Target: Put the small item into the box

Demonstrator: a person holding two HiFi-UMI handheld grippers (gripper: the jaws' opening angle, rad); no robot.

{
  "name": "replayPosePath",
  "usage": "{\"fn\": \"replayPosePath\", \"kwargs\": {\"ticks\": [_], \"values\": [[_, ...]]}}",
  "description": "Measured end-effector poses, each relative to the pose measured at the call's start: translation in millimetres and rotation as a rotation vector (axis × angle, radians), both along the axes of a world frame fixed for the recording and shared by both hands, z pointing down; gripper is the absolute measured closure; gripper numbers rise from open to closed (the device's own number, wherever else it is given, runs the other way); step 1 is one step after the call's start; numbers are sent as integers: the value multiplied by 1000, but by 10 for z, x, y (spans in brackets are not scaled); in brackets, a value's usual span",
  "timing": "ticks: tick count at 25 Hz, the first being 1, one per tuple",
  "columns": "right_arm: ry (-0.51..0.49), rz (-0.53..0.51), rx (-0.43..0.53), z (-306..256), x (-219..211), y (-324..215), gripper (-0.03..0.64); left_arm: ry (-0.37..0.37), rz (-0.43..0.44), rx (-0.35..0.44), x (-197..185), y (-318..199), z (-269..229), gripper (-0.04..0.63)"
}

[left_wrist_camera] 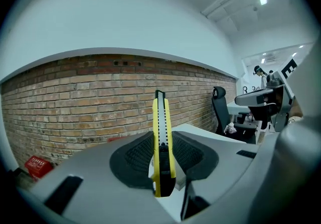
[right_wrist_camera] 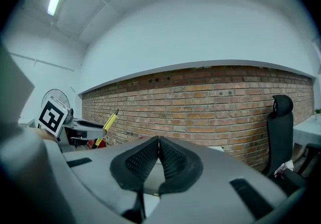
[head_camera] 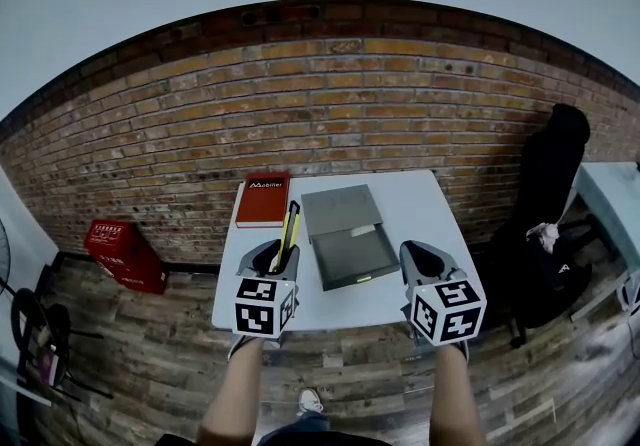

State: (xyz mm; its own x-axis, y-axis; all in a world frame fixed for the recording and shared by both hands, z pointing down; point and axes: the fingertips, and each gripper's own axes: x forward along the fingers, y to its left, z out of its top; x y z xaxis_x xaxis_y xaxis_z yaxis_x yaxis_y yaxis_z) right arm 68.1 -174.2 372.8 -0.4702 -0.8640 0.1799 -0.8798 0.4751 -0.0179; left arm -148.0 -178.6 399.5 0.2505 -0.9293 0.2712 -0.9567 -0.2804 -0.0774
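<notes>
My left gripper (head_camera: 272, 256) is shut on a yellow and black utility knife (head_camera: 290, 229), which sticks out forward past the jaws over the white table (head_camera: 420, 199). In the left gripper view the knife (left_wrist_camera: 163, 142) stands upright between the dark pads of the gripper (left_wrist_camera: 163, 155). An open flat grey box (head_camera: 352, 252) lies mid-table, just right of the knife, between the two grippers. My right gripper (head_camera: 420, 259) hovers at the box's right side. Its pads meet with nothing between them (right_wrist_camera: 158, 160). The knife (right_wrist_camera: 109, 120) also shows at the left of the right gripper view.
A red book (head_camera: 263, 200) lies at the table's far left. A brick wall (head_camera: 330, 104) runs behind the table. On the wooden floor to the left stands a red crate (head_camera: 125, 254). A black office chair (head_camera: 545, 194) is on the right.
</notes>
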Motion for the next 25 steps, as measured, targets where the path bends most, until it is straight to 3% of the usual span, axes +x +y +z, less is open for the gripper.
{"fn": "replayPosePath", "kwargs": {"ticks": [11,25], "values": [[42,40,-30,-27,-542,-776,597,29,55,-27,-475,-889,37,466],[63,96,-36,-19,-745,-1199,597,40,124,-32,-630,-1424,90,466]]}}
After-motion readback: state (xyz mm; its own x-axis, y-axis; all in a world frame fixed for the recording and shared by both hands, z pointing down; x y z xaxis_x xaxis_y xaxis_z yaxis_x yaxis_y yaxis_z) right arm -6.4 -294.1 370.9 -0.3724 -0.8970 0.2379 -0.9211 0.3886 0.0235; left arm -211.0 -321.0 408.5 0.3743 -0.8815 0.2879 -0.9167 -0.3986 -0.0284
